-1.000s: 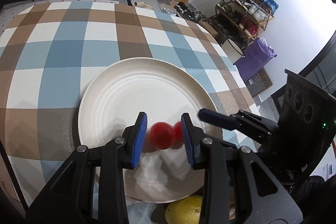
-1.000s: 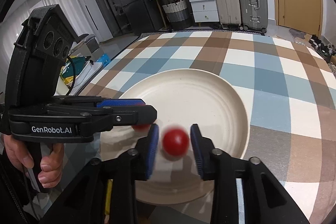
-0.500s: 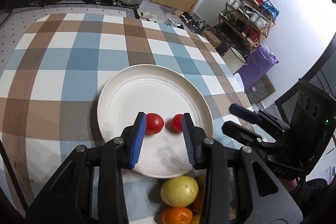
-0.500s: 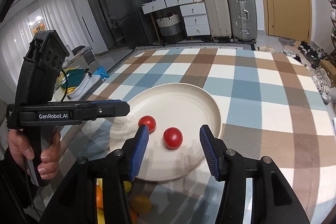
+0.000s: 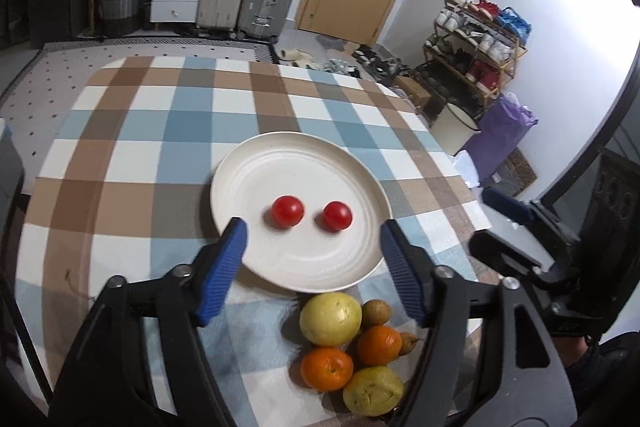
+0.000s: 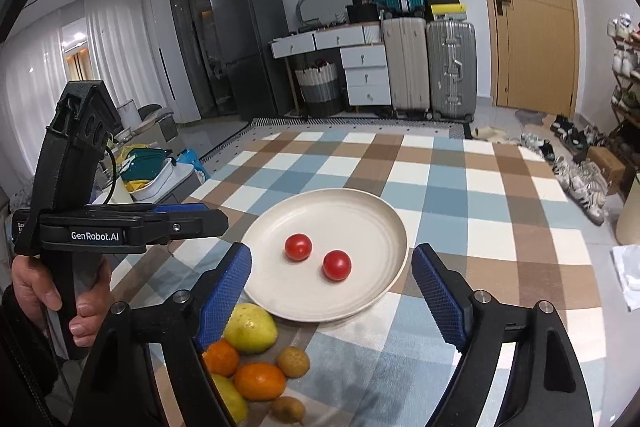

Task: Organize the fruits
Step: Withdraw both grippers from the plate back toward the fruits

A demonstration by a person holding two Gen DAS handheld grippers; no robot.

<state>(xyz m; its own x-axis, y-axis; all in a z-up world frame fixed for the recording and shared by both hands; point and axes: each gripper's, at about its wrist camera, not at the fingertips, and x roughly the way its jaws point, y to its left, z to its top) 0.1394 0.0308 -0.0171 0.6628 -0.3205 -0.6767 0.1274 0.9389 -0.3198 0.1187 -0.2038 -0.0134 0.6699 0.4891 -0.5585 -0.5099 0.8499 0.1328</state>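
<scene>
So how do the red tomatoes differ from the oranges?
The two tomatoes lie on the white plate; the two oranges lie on the tablecloth, in front of the plate. The tomatoes look smaller and lie apart; the oranges sit bunched among other fruit. All are round, and no jaws hold them.

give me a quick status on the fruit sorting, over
Left gripper and right gripper: jaws open, empty. Two tomatoes on plate. Fruit pile beside it. Nothing blocking.

We saw a wooden door [image 6: 532, 15] in a white wall, suitcases [image 6: 430, 63] beside white drawers [image 6: 366, 73], a dark fridge [image 6: 248, 47], curtains [image 6: 116, 67], and a shoe rack [image 5: 476, 43].
</scene>
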